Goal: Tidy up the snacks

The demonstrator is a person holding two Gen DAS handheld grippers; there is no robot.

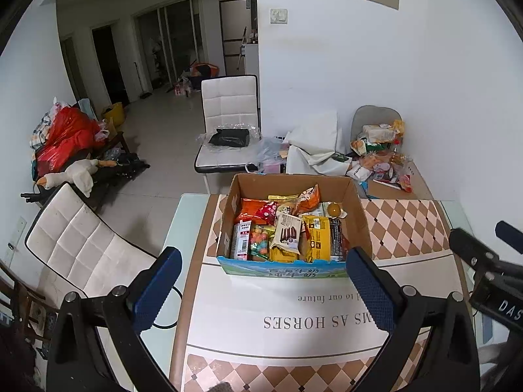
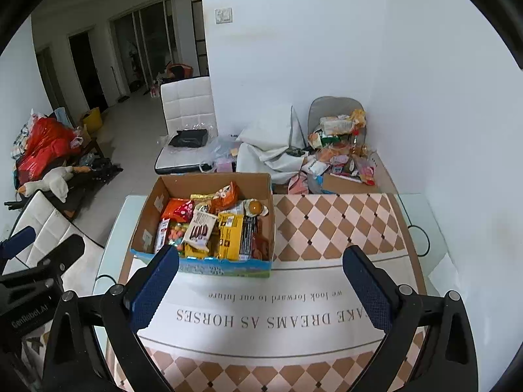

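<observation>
**Both grippers held wide above the mat, snack box ahead**

Blue-padded fingers (image 1: 157,290) of the left gripper (image 1: 261,289) are seen spread wide at the bottom of the left wrist view, with nothing held between them. By the right gripper (image 2: 261,285) the same is shown: its jaws are stood fully apart and nothing is clasped. Both are poised over the mat (image 2: 294,307), on which printed lettering and a border of brown and cream diamonds can be read.

A cardboard box (image 1: 356,215) is set on the mat, beyond the fingertips and touched by neither gripper. It is seen straight ahead of the left gripper and ahead and to the left of the right one. Snacks (image 1: 287,232) are packed inside the box: a yellow packet, a white packet with dark sticks pictured on it, red and orange bags at the back, and a round amber item at the far right corner.

Behind the box, against the wall, a loose pile of packets (image 2: 340,150) is heaped. Left of the box and further back a white chair (image 1: 228,111) is placed, with a black bag (image 1: 228,137) laid on its seat. Far left of the box a plush goose (image 1: 72,174) is sprawled on the floor.
</observation>
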